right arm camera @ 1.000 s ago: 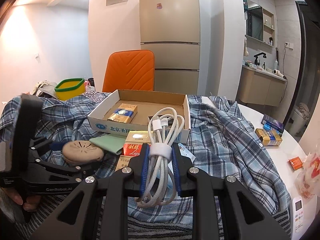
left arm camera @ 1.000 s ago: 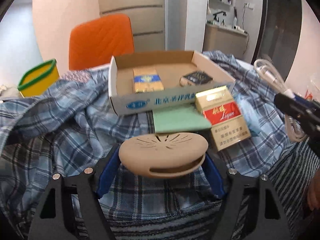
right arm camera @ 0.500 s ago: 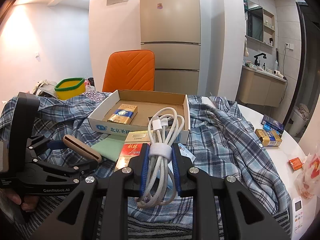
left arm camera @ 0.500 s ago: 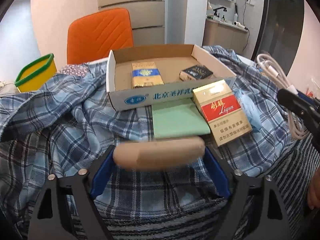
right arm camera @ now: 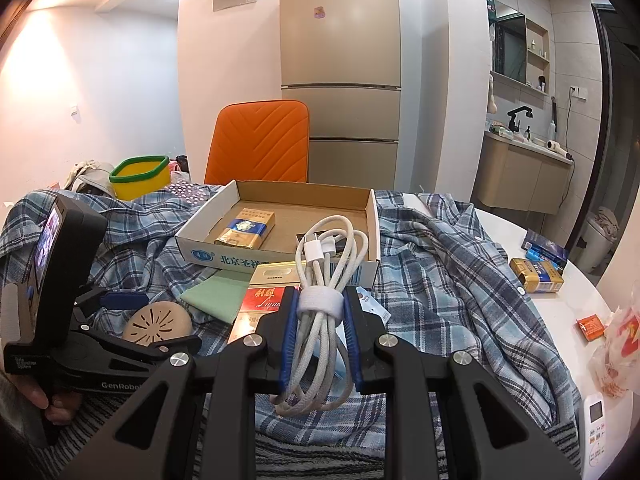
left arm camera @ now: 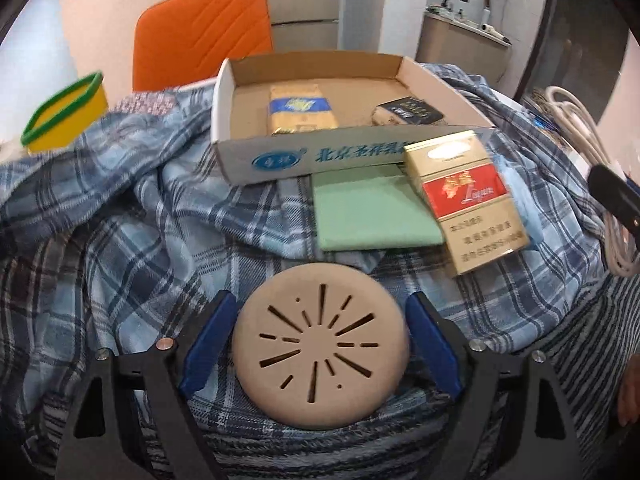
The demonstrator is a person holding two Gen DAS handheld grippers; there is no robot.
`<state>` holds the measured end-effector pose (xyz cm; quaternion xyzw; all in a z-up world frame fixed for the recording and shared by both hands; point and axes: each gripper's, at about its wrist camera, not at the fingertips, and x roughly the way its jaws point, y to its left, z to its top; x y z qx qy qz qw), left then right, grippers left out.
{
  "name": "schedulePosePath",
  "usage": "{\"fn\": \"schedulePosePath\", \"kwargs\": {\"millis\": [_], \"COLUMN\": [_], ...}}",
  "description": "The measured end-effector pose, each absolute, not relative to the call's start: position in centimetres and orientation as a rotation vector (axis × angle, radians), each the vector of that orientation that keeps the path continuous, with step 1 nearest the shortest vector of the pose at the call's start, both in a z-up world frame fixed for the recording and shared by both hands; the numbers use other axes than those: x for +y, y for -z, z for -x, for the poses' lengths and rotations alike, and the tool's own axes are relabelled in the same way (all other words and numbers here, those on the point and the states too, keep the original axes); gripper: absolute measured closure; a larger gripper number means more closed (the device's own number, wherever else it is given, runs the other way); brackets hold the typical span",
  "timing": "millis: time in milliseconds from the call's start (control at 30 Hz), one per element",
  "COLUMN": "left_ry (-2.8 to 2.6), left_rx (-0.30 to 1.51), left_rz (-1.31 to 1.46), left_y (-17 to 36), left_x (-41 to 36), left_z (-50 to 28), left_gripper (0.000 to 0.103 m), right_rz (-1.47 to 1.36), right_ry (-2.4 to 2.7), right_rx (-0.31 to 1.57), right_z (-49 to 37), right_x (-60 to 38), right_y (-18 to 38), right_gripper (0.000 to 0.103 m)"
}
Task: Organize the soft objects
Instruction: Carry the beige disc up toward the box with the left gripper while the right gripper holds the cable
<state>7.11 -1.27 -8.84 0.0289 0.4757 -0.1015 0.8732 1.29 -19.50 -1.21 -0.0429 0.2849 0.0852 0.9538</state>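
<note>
My left gripper (left arm camera: pixel 320 344) is shut on a round beige silicone disc (left arm camera: pixel 320 346) with slots, its slotted face turned toward the camera, held above the blue plaid shirt (left arm camera: pixel 140 232). The disc also shows in the right wrist view (right arm camera: pixel 158 320). My right gripper (right arm camera: pixel 320 320) is shut on a coiled white cable (right arm camera: pixel 324 280) bound by a white strap. An open cardboard box (left arm camera: pixel 280 156) lies ahead on the shirt with two cigarette packs inside. A green cloth (left arm camera: pixel 372 212) lies in front of the box.
A red and gold cigarette pack (left arm camera: pixel 468 200) lies on the green cloth. A yellow tub with a green rim (right arm camera: pixel 140 176) and an orange chair (right arm camera: pixel 260 140) stand behind. More packs (right arm camera: pixel 538 272) and a plastic bag (right arm camera: pixel 616 344) sit on the white table at right.
My left gripper has tilted the disc from edge-on to face-on toward the camera and moved closer to the box. The right gripper has stayed still with the cable.
</note>
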Motion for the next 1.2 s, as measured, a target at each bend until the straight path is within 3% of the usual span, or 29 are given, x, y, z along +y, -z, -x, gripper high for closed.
{"fn": "schedulePosePath", "kwargs": {"millis": [167, 500, 1200], "left_ry": [0.227, 0.201, 0.163], "left_rx": [0.956, 0.703, 0.455], "left_rz": [-0.051, -0.060, -0.153], "left_y": [8.3, 4.8, 0.2], "left_x": [-1.1, -0.8, -2.8], "left_z": [-6.6, -3.2, 0.4], "left_gripper": [0.025, 0.025, 0.025], "right_rz": [0.086, 0.089, 0.129], "right_ry": [-0.173, -0.173, -0.183], "right_rx": [0.581, 0.588, 0.502], "right_z": [-1.3, -1.4, 0.1], "right_x": [-19.5, -19.6, -18.5], "right_y": [1.2, 1.3, -0.8], "right_gripper": [0.080, 0.080, 0.080]}}
